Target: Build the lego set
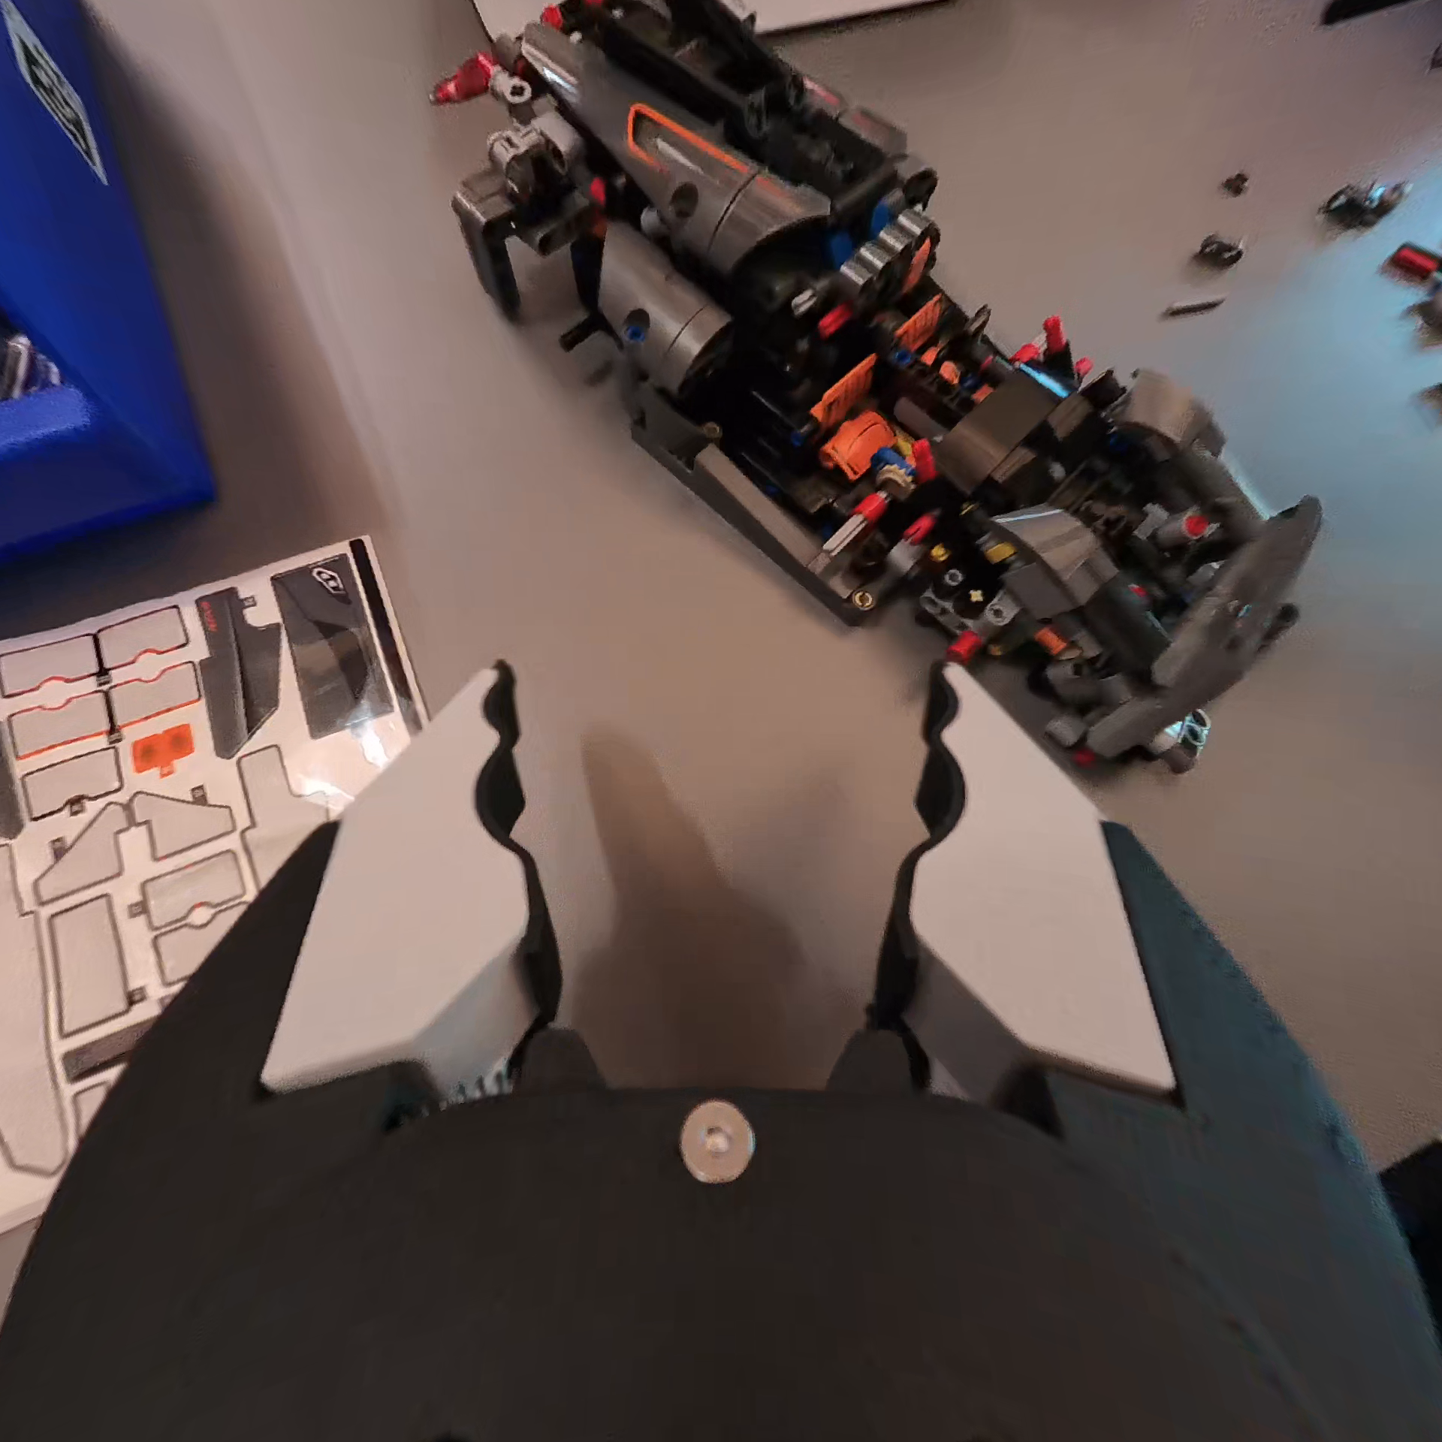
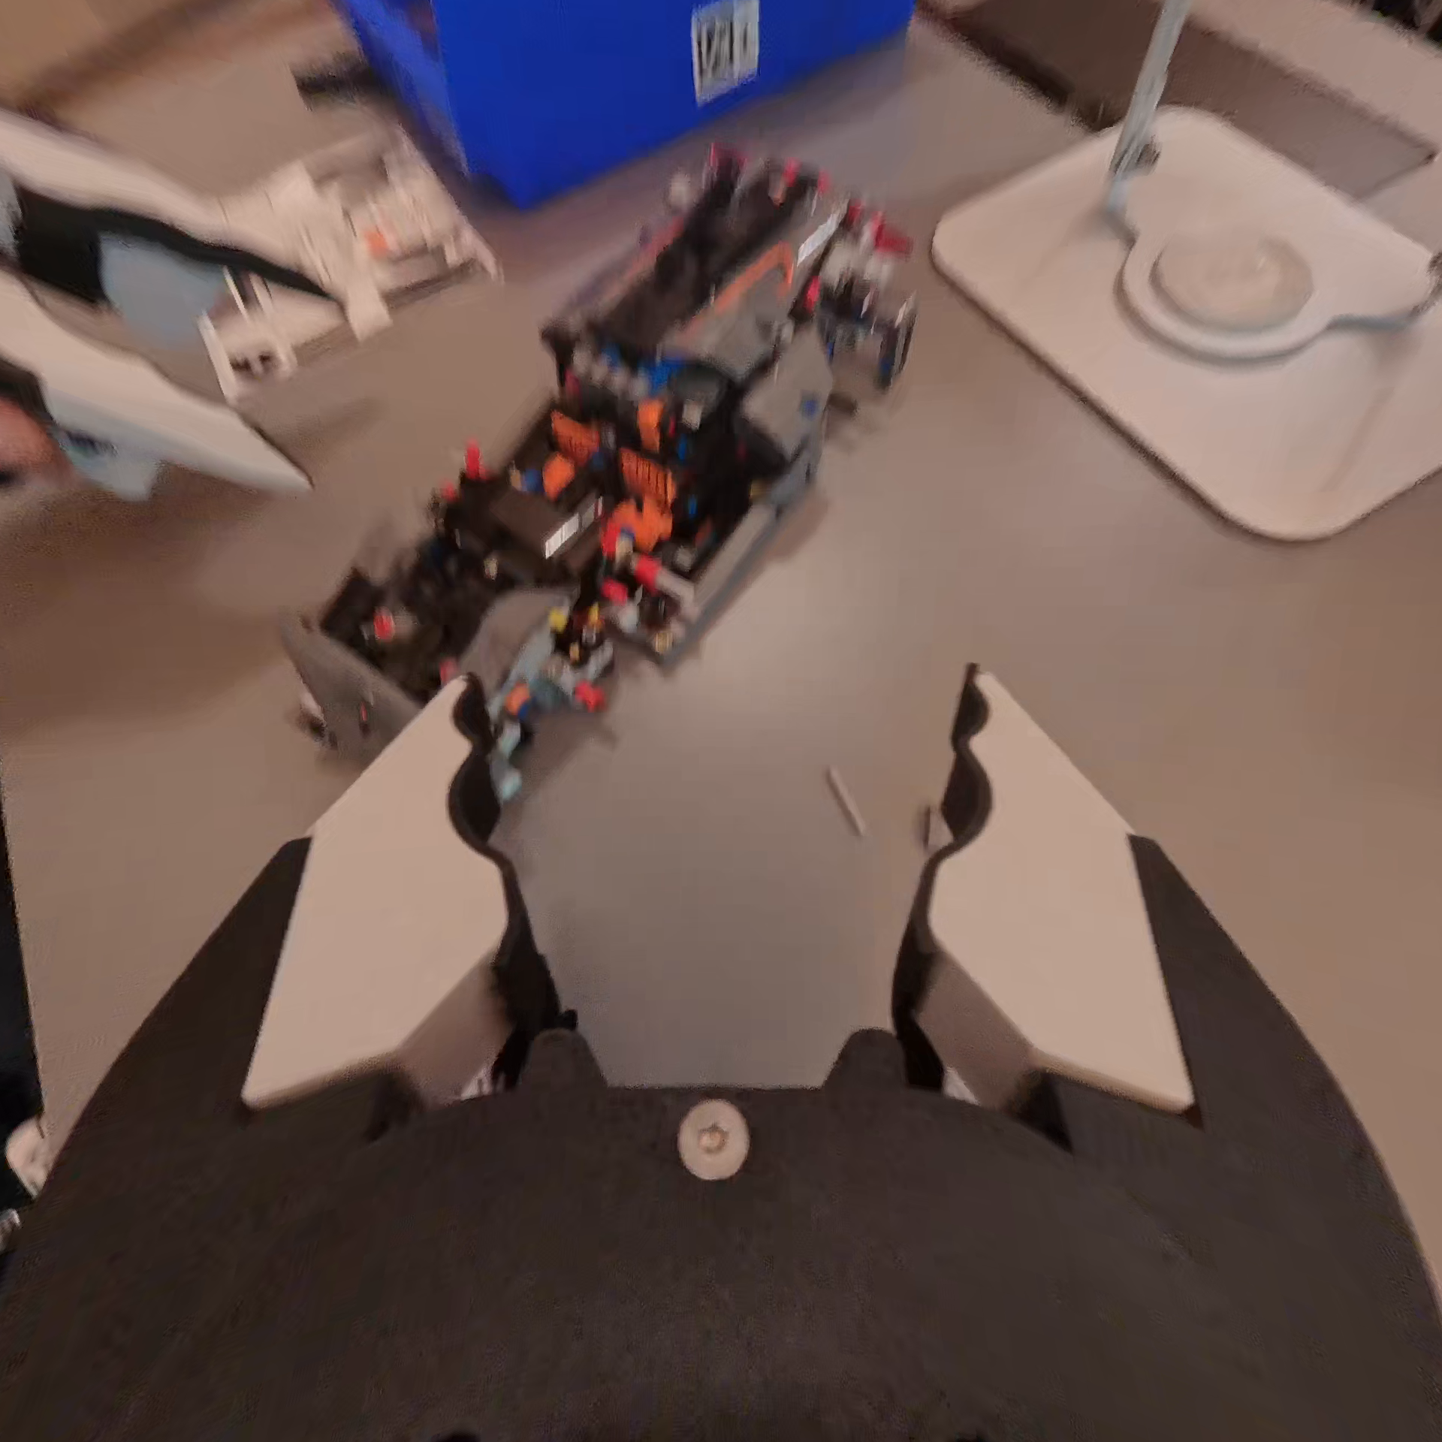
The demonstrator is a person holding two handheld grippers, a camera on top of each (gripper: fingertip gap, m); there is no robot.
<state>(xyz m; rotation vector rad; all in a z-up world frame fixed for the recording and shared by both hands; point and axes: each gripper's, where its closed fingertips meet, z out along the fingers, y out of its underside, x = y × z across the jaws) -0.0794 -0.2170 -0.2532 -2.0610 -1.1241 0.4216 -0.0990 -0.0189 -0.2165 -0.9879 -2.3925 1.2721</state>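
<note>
1. Lego model (image 1: 882, 390), part-built, dk grey/black w/ orange, red & blue bits, lies lengthwise on grey bench (image 1: 702, 663); ahead & to the right of left gripper (image 1: 718, 702), ahead & slightly to the left of right gripper (image 2: 718, 702).
2. Fingers: both grippers spread wide, nothing held; left pair over bare bench beside sticker sheet (image 1: 179, 749), right pair over bare bench just short of model's near end.
3. Loose parts: small dark & red pcs (image 1: 1326, 242) scattered beyond model in left view; thin pale rod (image 2: 847, 800) lies on bench between right gripper's fingers.
4. Risk (judgement): right view heavily motion-blurred, so gripper prob. moving fast; a wide-open finger could clip model's near end and knock off protruding red pins or shift the whole build.
5. Risk (judgement): the rod is thin & flat on bench; a pinch may slip or flick it away. Left fingers could snag sticker sheet edge & drag it.
6. Containers: blue box (image 1: 70, 328) at far left of left view, opening shows dim contents, can't tell what; same blue box (image 2: 624, 86) behind model in right view, interior not visible.
7. Other: white stand base (image 2: 1170, 335) w/ round disc, right of model; not a container.
</note>
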